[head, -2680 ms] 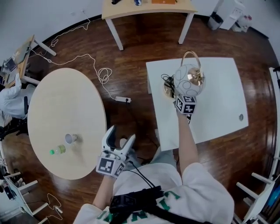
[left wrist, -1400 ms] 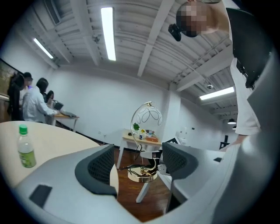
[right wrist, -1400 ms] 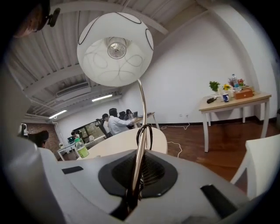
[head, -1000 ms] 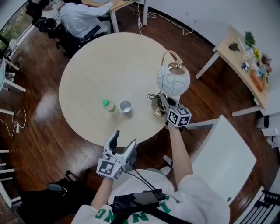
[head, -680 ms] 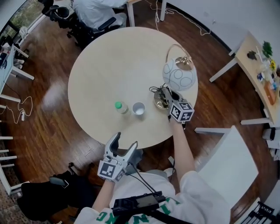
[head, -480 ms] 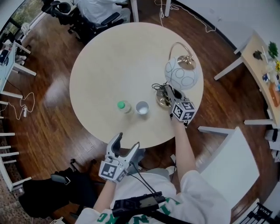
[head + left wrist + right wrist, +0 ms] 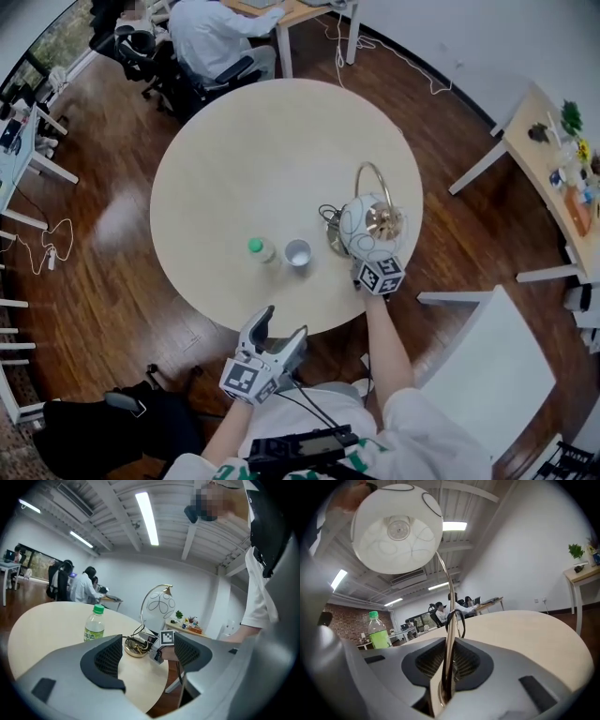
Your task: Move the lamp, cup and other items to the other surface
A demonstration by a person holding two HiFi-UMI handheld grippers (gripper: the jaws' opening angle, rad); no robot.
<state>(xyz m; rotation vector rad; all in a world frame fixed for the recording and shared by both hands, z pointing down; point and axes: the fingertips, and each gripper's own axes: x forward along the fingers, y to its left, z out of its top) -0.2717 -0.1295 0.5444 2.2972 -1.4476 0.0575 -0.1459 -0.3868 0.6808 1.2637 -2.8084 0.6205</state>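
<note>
Lamp (image 7: 367,223): standing at four o'clock on the round bench (image 7: 244,150) now, no longer riding over from the white bench (image 7: 469,366). Easing the right tool (image 7: 449,665) apart around the stem, so looking delivered. Hanging the left tool (image 7: 284,326) wide and empty at six o'clock. Sharing the top with cup (image 7: 297,253) and bottle (image 7: 262,249); dark wood floor (image 7: 112,234) spreading all round.

White short-sleeved T-shirt (image 7: 433,429), green lettering (image 7: 228,463), black chest harness (image 7: 298,446), black cable (image 7: 302,395)
</note>
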